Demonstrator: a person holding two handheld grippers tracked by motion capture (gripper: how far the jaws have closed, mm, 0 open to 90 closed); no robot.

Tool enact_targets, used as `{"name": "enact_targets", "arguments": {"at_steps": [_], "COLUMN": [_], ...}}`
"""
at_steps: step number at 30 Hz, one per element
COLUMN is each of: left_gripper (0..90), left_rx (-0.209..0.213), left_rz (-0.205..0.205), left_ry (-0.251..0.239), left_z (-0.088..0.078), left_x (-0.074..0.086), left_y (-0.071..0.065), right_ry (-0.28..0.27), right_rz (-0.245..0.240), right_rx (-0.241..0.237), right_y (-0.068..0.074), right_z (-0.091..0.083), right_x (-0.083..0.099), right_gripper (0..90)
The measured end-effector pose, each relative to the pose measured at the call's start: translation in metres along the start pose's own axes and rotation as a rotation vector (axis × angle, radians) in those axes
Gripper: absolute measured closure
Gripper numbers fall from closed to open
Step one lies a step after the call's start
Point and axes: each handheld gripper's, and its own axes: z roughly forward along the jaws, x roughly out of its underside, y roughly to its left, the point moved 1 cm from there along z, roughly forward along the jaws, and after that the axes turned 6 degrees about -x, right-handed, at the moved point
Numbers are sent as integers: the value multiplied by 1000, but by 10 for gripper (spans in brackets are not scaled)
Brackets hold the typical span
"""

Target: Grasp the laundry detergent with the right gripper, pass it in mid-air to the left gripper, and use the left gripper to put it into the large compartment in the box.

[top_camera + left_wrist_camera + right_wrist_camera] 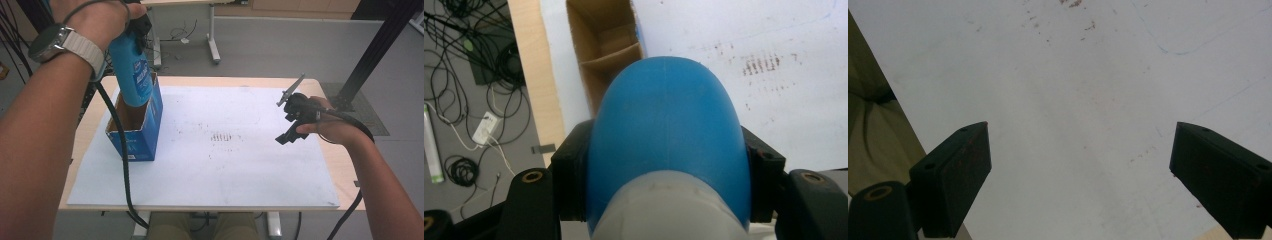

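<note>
Left tool (136, 30) clenched on a blue bottle (131, 72), gripping near its pale cap end; bottle's base lowered partway into the open blue carton (145, 135) at the desk's (320, 87) left side. Right tool (292, 122) released, jaws wide apart, hanging above the white sheet (225, 170).
</note>
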Motion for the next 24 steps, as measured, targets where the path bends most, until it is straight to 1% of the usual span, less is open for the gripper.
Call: {"name": "enact_targets", "arguments": {"at_steps": [3, 4, 8, 10, 13, 20, 24], "left_gripper": [376, 377, 377, 377, 377, 377, 377], "left_rx": [0, 0, -1, -9, -21, -13, -9], "left_rz": [-22, -31, -40, -49, -51, -69, -89], "left_ry": [10, 5, 20, 17, 24, 27, 21], "left_z": [5, 7, 13, 17, 23, 37, 45], "left_x": [0, 0, -1, -1, -2, -4, -5], "left_y": [6, 8, 15, 16, 19, 27, 31], "right_ry": [-4, -3, -1, -4, -3, 0, 3], "right_rz": [1, 5, 5, 4, 13, 22, 27], "right_rx": [-5, -8, -9, -7, -8, -5, -8], "right_y": [-1, -2, -4, -5, -7, -10, -12], "right_z": [1, 2, 5, 5, 7, 8, 10], "right_x": [0, 0, 0, 0, 1, 2, 3], "right_gripper": [95, 95, 94, 94, 94, 93, 92]}}
